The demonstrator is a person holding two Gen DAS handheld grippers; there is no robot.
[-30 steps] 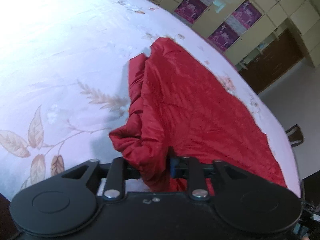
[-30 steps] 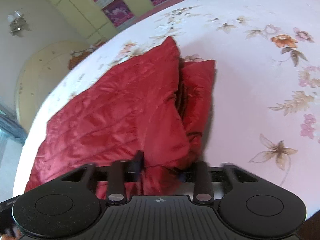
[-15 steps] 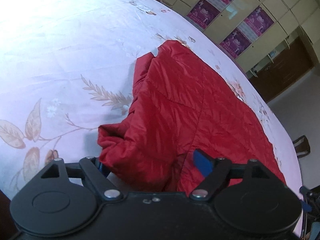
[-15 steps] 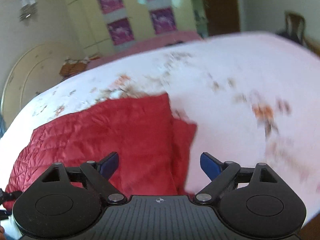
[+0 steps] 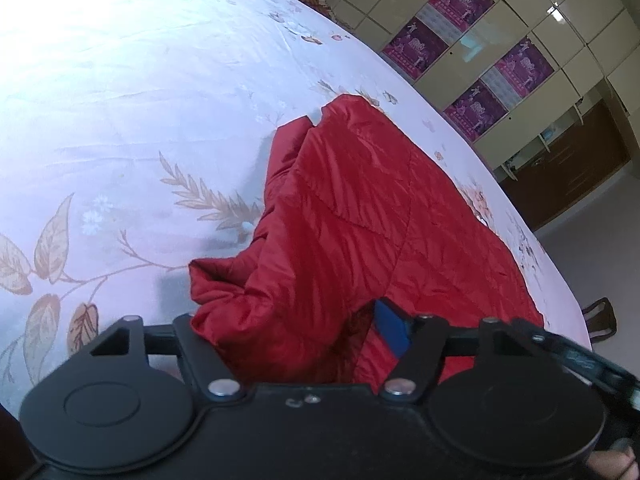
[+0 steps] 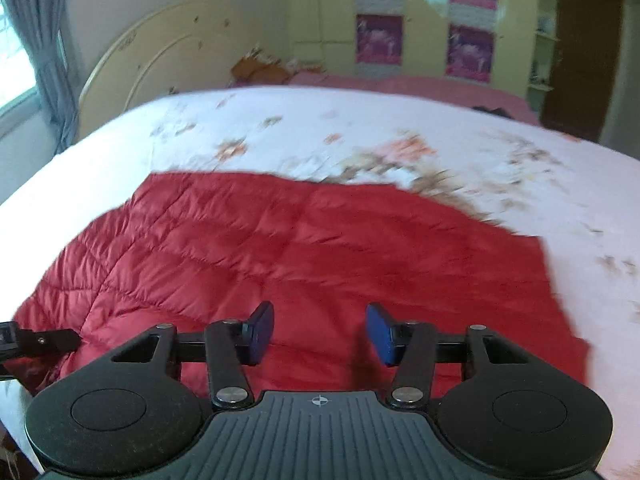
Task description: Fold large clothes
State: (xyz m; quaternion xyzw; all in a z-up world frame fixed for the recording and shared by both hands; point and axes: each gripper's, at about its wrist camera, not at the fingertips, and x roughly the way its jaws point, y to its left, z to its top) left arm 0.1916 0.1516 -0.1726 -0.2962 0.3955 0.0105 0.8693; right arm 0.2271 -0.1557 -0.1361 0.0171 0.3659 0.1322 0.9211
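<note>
A red quilted jacket point(image 5: 360, 232) lies folded on the flowered bedsheet point(image 5: 120, 100). Its bunched near corner sits between the fingers of my left gripper point(image 5: 292, 332), whose jaws are closing. The right blue pad point(image 5: 394, 330) stands clear of the cloth and the left finger is hidden behind it. In the right wrist view the jacket point(image 6: 300, 248) spreads flat and wide. My right gripper point(image 6: 320, 332) hovers over its near edge, its jaws closing with nothing between the blue pads.
The bedsheet point(image 6: 360, 132) runs far beyond the jacket on all sides. A curved headboard point(image 6: 160, 52) and a curtain point(image 6: 44, 40) stand at the back left, a wardrobe with purple posters point(image 5: 480, 64) behind the bed. A dark chair point(image 5: 600, 316) sits past the bed's edge.
Both grippers let go of the jacket's bunched fold and opened. The right gripper rolled and swung sideways, so it now faces the flat panel. The left one barely moved.
</note>
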